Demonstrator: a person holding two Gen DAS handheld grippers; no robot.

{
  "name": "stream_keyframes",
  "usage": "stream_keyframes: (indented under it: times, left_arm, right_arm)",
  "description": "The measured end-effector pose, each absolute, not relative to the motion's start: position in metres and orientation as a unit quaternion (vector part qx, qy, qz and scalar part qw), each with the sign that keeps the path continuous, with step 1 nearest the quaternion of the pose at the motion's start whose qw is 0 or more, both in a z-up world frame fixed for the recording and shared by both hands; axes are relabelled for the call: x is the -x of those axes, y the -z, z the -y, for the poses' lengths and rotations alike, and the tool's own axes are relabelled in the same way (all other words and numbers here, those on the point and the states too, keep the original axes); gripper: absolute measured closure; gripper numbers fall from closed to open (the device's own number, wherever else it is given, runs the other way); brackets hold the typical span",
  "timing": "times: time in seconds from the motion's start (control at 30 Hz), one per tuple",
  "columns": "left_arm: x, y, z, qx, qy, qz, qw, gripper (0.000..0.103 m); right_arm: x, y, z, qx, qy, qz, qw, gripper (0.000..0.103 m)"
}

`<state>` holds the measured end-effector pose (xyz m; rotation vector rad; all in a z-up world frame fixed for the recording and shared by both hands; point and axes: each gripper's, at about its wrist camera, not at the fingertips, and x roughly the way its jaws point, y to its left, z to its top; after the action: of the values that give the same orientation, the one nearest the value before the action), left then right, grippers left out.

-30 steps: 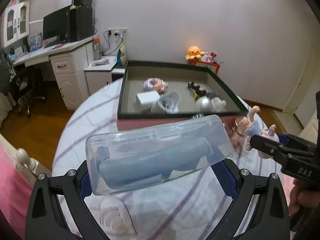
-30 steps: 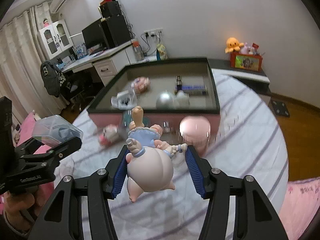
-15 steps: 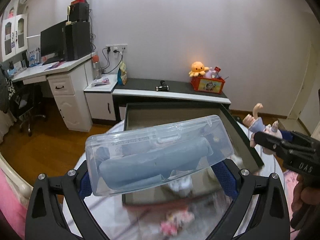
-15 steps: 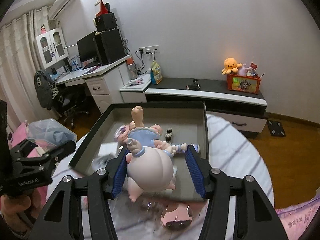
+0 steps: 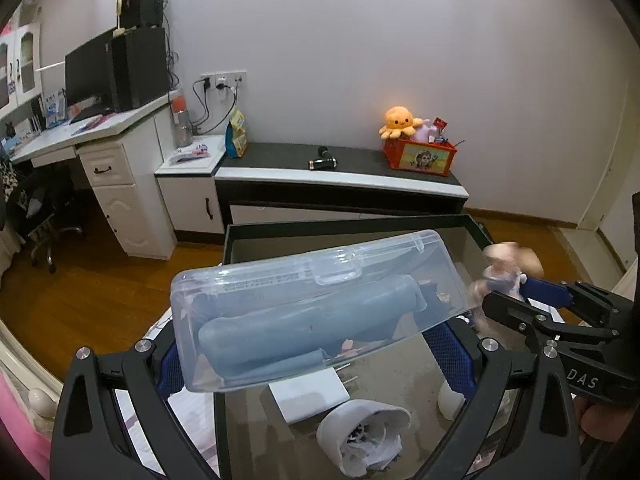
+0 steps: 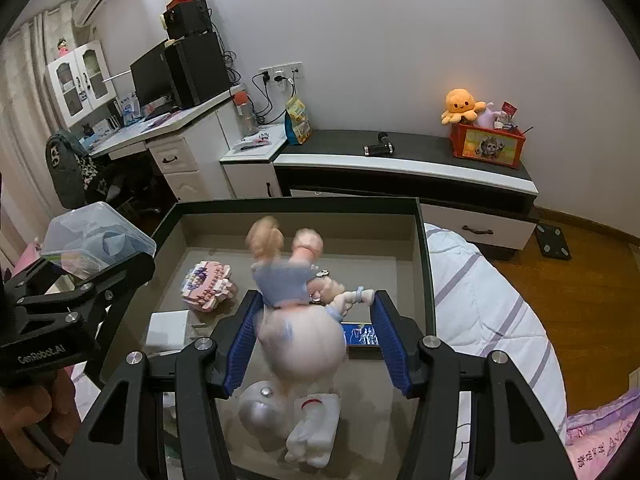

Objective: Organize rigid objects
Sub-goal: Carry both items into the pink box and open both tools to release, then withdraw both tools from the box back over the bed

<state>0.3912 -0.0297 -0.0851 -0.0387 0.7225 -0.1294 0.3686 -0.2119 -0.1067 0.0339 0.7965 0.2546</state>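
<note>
My left gripper is shut on a clear plastic case with a blue-grey item inside, held crosswise over the near left part of a dark-rimmed open box. My right gripper is shut on a pink doll in a blue dress, which is blurred and hangs above the box floor. In the left wrist view the doll and right gripper are at the right. In the right wrist view the case and left gripper are at the left.
Inside the box lie a pink block toy, a white flat box, a silver ball, a white figure, a blue card and a white cup-shaped thing. The striped bedcover surrounds the box; a low cabinet stands behind.
Both grippers have moved forward from the bedcover to above the box, each still holding its object. The doll now looks blurred between the right pads.
</note>
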Motion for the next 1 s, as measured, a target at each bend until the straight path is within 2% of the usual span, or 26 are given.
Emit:
stream_keyframes:
  times: [0.17, 0.27, 0.43, 1.0]
  left_arm:
    - [-0.394, 0.088, 0.031, 0.011, 0.061, -0.358, 0.932, 0.003]
    - [-0.39, 0.085, 0.032, 0.01, 0.054, -0.353, 0.934, 0.0]
    - [-0.375, 0.074, 0.028, 0.01, 0.05, -0.337, 0.94, 0.0]
    - [-0.277, 0.04, 0.002, 0.041, 0.047, -0.294, 0.954, 0.0]
  right_arm:
    - [-0.37, 0.105, 0.216, -0.023, -0.114, -0.377, 0.919, 0.045]
    - [-0.368, 0.1, 0.214, -0.015, -0.108, -0.369, 0.923, 0.017]
    - [-0.359, 0.091, 0.217, -0.019, -0.095, -0.365, 0.926, 0.012]
    - [-0.275, 0.052, 0.215, -0.025, -0.096, -0.321, 0.942, 0.012]
